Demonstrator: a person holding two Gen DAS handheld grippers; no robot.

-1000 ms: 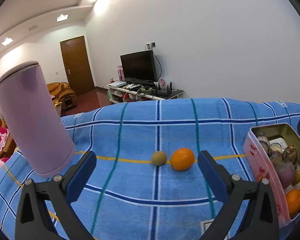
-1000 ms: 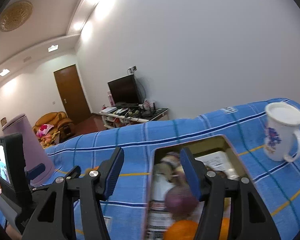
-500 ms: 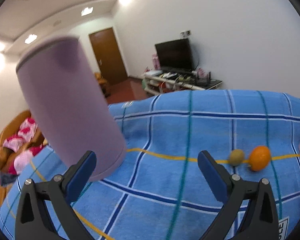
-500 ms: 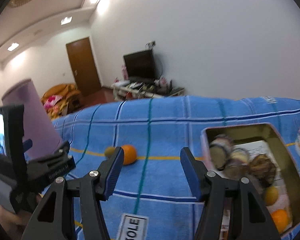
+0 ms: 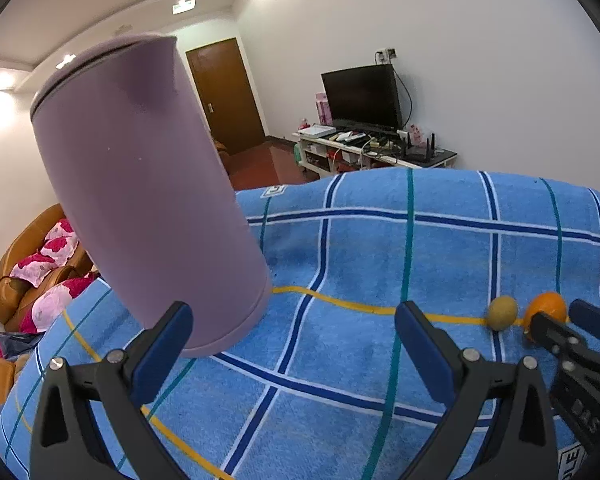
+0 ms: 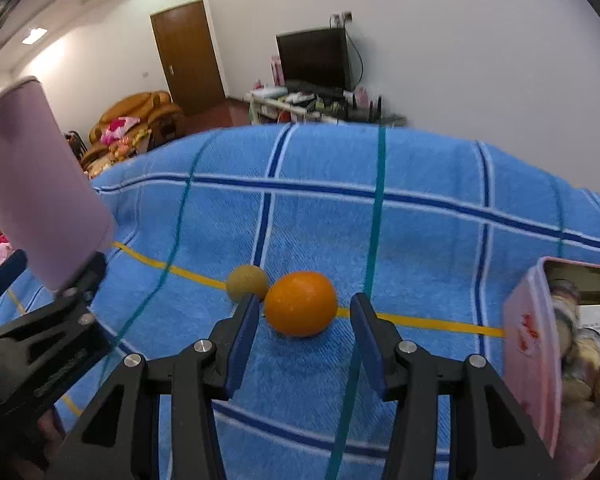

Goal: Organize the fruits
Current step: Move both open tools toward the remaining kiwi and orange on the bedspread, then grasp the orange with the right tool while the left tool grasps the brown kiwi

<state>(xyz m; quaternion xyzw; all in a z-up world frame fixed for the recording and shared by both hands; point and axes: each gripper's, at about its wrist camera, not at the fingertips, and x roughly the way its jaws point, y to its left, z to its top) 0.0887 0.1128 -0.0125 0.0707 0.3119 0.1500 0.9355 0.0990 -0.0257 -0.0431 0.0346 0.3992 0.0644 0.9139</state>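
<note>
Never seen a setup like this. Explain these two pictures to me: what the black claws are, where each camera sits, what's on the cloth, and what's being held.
No robot here: a person holds a two-finger gripper in each hand, each with a fisheye camera looking along its fingers. One picture is from the left gripper, open and empty, facing a tall purple cylinder. The other is from the right gripper, open, its fingers either side of an orange without touching it. A small brownish-green fruit sits beside the orange on the blue checked cloth. At the right, a pink tin holds more fruit. Nothing is held.
</note>
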